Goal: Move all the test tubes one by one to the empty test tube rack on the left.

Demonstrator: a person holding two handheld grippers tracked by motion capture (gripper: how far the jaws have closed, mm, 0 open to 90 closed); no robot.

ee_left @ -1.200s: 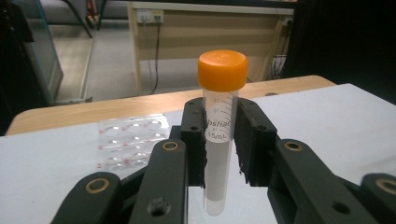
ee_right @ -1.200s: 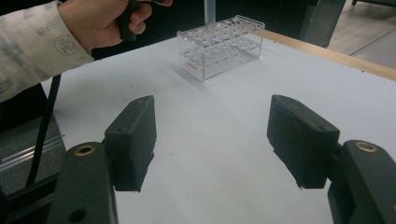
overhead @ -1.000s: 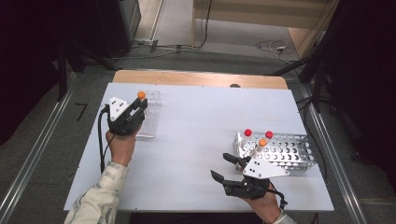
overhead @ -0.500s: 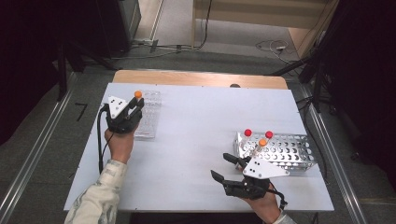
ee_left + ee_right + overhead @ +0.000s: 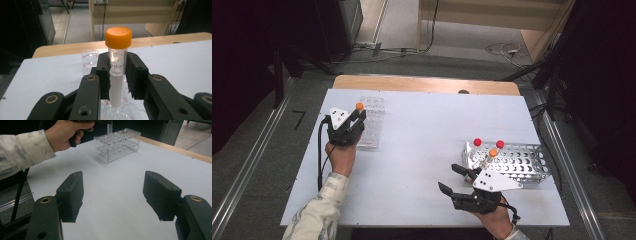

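Four capped plastic tubes are in sight: two with orange caps, one upright in the left gripper (image 5: pixel 117 72) as the clear orange-capped tube (image 5: pixel 117 67) and the other, an orange-capped tube (image 5: pixel 493 153), standing in the perforated metal rack (image 5: pixel 517 161), plus two red-capped tubes (image 5: pixel 477 142) in that same rack. There are two racks on the one white desk (image 5: pixel 422 150), the metal one and a clear acrylic rack (image 5: pixel 371 122). Two black two-jaw grippers are present, the second being the right gripper (image 5: pixel 116 195).
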